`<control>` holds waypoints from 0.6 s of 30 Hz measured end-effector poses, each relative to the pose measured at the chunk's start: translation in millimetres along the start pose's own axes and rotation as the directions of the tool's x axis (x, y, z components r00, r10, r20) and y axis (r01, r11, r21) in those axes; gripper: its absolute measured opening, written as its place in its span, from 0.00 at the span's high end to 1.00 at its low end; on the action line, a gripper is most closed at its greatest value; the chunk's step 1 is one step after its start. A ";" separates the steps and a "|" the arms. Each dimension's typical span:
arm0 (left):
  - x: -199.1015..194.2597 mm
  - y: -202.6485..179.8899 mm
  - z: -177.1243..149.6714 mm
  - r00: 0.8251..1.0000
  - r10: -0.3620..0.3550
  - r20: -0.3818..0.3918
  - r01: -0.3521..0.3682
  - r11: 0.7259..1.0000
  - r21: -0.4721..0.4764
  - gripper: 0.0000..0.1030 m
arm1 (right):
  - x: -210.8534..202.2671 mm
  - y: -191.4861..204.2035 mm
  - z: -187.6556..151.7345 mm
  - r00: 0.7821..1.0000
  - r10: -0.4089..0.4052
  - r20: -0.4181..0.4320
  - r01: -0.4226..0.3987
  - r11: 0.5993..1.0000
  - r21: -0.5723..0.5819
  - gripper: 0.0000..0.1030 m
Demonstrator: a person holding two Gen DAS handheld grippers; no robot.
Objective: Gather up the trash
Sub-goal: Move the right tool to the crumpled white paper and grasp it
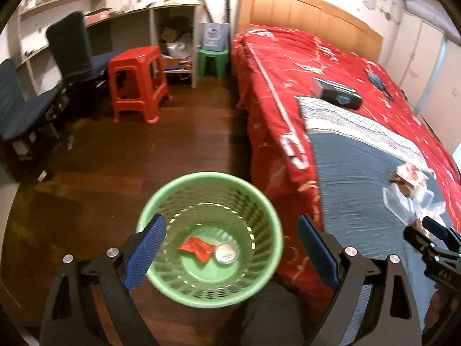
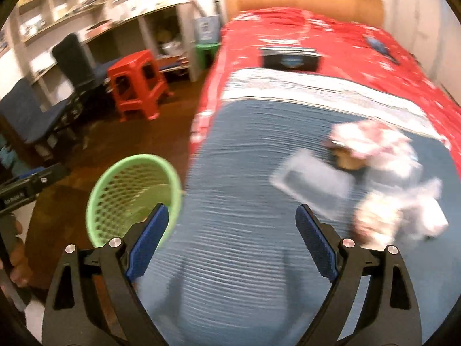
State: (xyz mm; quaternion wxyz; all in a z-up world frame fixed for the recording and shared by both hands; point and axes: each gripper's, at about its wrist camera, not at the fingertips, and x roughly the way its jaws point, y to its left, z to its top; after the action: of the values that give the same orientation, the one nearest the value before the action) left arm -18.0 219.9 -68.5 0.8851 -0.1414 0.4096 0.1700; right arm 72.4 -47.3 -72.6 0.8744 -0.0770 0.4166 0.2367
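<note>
Left wrist: both tongs (image 1: pixel 230 252) (image 2: pixel 232 246) spread, empty; wood floor (image 1: pixel 173 150); blurry, perhaps wrappers (image 2: pixel 374 155) on bed (image 1: pixel 331 66)

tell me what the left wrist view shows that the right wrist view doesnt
Only the left wrist view looks down into the green basket, showing a red wrapper and a round lid at its bottom.

Only the right wrist view shows the clear plastic tray whole, though blurred, and a hand at the left edge.

Both show the basket, the red bedspread, the blue blanket, the trash pile, the red stool, and open, empty jaws.
</note>
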 end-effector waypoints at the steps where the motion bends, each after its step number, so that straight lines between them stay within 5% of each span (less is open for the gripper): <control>1: 0.8 -8.3 0.5 1.000 -0.010 -0.002 0.010 1.000 0.012 0.14 | -2.6 -8.3 -2.0 1.000 -0.015 0.003 0.015 1.000 0.012 0.14; 9: 4.0 -56.4 5.2 0.998 -0.062 -0.016 0.063 0.995 0.078 0.14 | -13.0 -100.5 -24.1 0.986 -0.167 -0.010 0.167 0.977 0.134 0.18; 18: 8.4 -103.5 11.5 0.994 -0.101 -0.032 0.105 0.982 0.158 0.14 | 0.9 -118.0 -23.6 0.979 -0.204 -0.007 0.204 0.976 0.069 0.25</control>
State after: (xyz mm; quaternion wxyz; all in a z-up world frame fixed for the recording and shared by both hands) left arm 38.1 132.6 -56.3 0.8962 -0.0929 0.4246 0.0890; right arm 112.9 -158.1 -95.8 0.8963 -0.0888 0.4143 0.1309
